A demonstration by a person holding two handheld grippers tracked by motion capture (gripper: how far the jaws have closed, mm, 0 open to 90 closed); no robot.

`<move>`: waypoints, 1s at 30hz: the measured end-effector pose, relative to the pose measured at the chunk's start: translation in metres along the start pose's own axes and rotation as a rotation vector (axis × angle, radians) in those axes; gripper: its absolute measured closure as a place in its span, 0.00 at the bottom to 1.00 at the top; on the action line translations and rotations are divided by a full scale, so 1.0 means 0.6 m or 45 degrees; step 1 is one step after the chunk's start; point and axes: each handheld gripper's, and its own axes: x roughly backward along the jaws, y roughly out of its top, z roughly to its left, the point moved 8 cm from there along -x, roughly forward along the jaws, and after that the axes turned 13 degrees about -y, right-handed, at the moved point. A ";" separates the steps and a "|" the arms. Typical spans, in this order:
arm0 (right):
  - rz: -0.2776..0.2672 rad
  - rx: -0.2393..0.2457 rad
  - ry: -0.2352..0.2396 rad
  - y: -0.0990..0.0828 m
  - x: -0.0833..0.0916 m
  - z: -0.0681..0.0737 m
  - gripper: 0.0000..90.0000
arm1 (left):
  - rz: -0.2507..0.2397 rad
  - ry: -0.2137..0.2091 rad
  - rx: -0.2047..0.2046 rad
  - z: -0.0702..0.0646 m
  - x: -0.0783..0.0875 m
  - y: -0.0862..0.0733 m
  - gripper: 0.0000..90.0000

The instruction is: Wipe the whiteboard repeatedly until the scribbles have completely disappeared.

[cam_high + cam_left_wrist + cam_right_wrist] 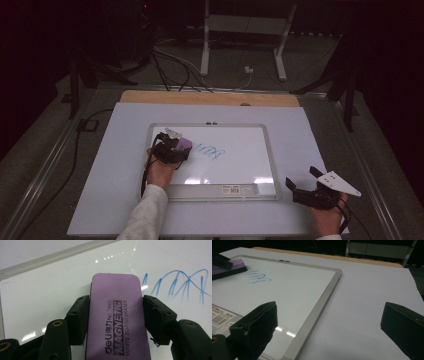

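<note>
Bench covered with a pale sheet; bare wood strip visible along the far edge. Whiteboard with a grey frame lies flat near the middle of the sheet, label sticker on its near tray.

Left claw over the board's left part, closed on a purple eraser. Left hand behind it at the board's near-left edge, pale sleeve entering from the bottom. Blue marker scribble on the board just right of the eraser.

Right claw off the board, near its near-right corner, jaws spread, nothing between them. Grey three-cornered plate on top. Right hand at the bench's near edge.

Beyond the bench: dark floor, cables, white frame legs.
</note>
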 end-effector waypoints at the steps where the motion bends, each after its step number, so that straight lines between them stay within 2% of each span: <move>1: 0.000 -0.001 0.000 0.000 0.000 0.000 0.01 | 0.003 0.000 -0.002 0.000 -0.001 0.001 0.47; 3: 0.000 -0.001 0.000 0.000 0.000 0.000 0.01 | 0.007 0.005 -0.005 -0.003 -0.003 0.003 0.47; 6: 0.000 0.001 0.001 0.000 0.000 0.000 0.01 | 0.014 -0.017 -0.019 -0.016 -0.005 0.002 0.47; 10: 0.002 0.004 0.002 0.000 -0.001 0.001 0.01 | 0.036 -0.064 -0.088 -0.055 -0.013 0.002 0.47; 12: 0.002 0.004 0.003 0.000 -0.001 0.002 0.01 | 0.043 -0.106 -0.120 -0.081 -0.019 0.000 0.47; 14: 0.003 0.004 0.003 0.000 0.000 0.002 0.01 | 0.052 -0.175 -0.143 -0.105 -0.023 -0.002 0.47; 16: 0.003 0.004 0.002 0.000 0.000 0.001 0.01 | 0.051 -0.159 -0.188 -0.114 -0.024 -0.002 0.47; 18: 0.003 0.004 0.002 -0.001 0.000 0.001 0.01 | 0.051 -0.174 -0.169 -0.110 -0.023 -0.002 0.47; 19: 0.003 0.005 0.002 -0.001 0.000 0.001 0.01 | 0.045 -0.166 -0.160 -0.105 -0.023 -0.002 0.47; 26: 0.001 0.000 0.000 0.000 0.000 -0.002 0.01 | 0.025 -0.028 -0.048 -0.033 -0.009 0.003 0.47; 30: 0.001 0.006 -0.001 -0.001 -0.001 -0.001 0.01 | 0.015 0.020 -0.002 -0.002 -0.004 0.005 0.47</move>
